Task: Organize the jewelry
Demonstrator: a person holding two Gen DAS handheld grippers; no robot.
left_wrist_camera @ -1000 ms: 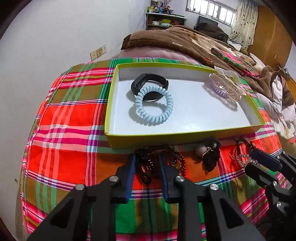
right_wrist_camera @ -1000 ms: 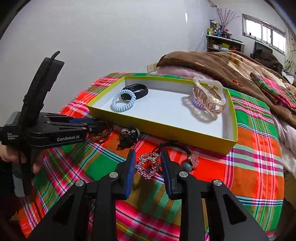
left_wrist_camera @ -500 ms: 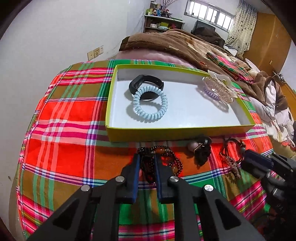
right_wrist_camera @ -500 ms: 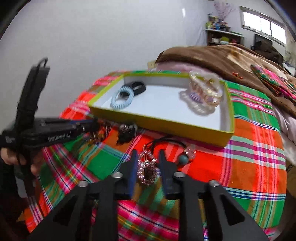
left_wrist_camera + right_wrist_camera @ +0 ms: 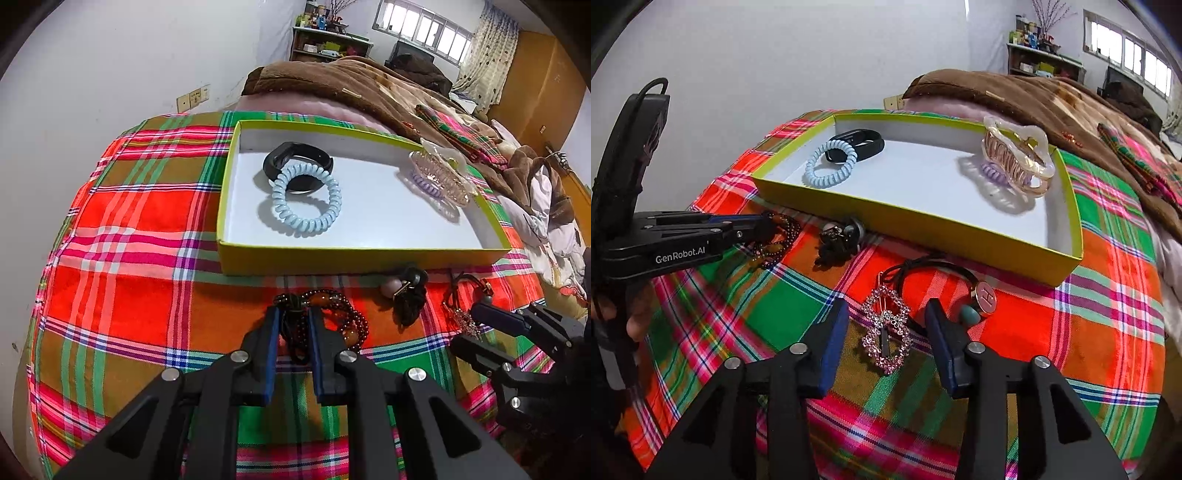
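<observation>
My left gripper (image 5: 293, 314) is shut on a dark red bead bracelet (image 5: 351, 321) that lies on the plaid cloth in front of the yellow-green box (image 5: 332, 258). The right wrist view shows that left gripper (image 5: 764, 225) with the bracelet (image 5: 775, 247) at its tips. My right gripper (image 5: 886, 306) straddles a pink rhinestone hair clip (image 5: 886, 332). Its jaws are closing, and the pads stand clear of the clip. In the box lie a pale blue coil hair tie (image 5: 306, 206), a black band (image 5: 299, 162) and a clear claw clip (image 5: 443, 177).
A black hair tie with a pink bead (image 5: 408, 295) lies just before the box. A black elastic with a round H charm (image 5: 984, 295) lies beside the rhinestone clip. A brown blanket (image 5: 1015, 92) is heaped behind the box, and a white wall runs along the left.
The left jaws have narrowed onto the bead bracelet. The right jaws stand a little wider around the rhinestone clip than a second ago. Neither hand has shifted much.
</observation>
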